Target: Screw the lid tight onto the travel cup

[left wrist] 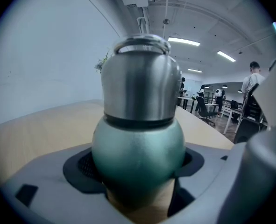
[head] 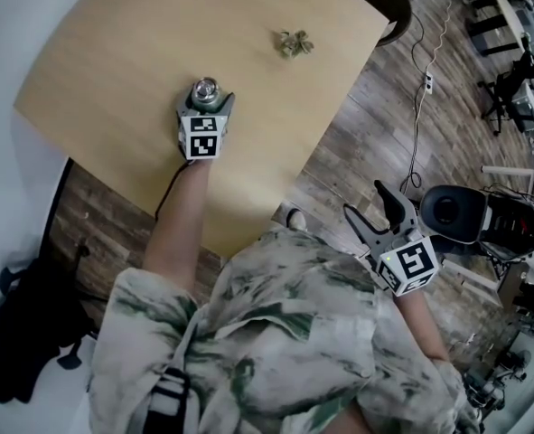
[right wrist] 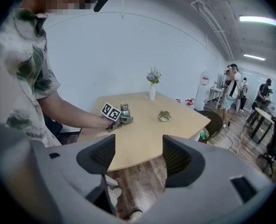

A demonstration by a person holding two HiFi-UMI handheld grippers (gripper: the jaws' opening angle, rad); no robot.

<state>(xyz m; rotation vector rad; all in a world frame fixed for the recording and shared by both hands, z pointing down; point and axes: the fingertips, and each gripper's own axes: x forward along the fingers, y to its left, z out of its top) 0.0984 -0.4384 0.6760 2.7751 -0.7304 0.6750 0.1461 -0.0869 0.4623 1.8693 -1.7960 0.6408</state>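
Cup (left wrist: pixel 138 148): green, round-bodied, upright on the table (head: pixel 104 70), in the half of the table nearer the person.
Lid (left wrist: pixel 140 83): silver, domed, wire loop on top; seated on the cup with a dark band at the join. Whether it is fully tight cannot be told.
Left gripper (head: pixel 205 99): on the table, reaching in from the table's near edge; its fingers clasp the cup's green body from both sides, low down.
Right gripper (head: pixel 367 202): off the table, past its near edge, above the wood floor (head: pixel 375 125); fingers spread wide, nothing between them, pointed back toward the table.
Plant (head: pixel 295 42): small, on the table, farther in than the cup and apart from it.
Vase (right wrist: pixel 152 91): white, with flowers, at the table's far edge by the wall; seen in the right gripper view only.
Chair (right wrist: pixel 215 121): dark, at the table's side.
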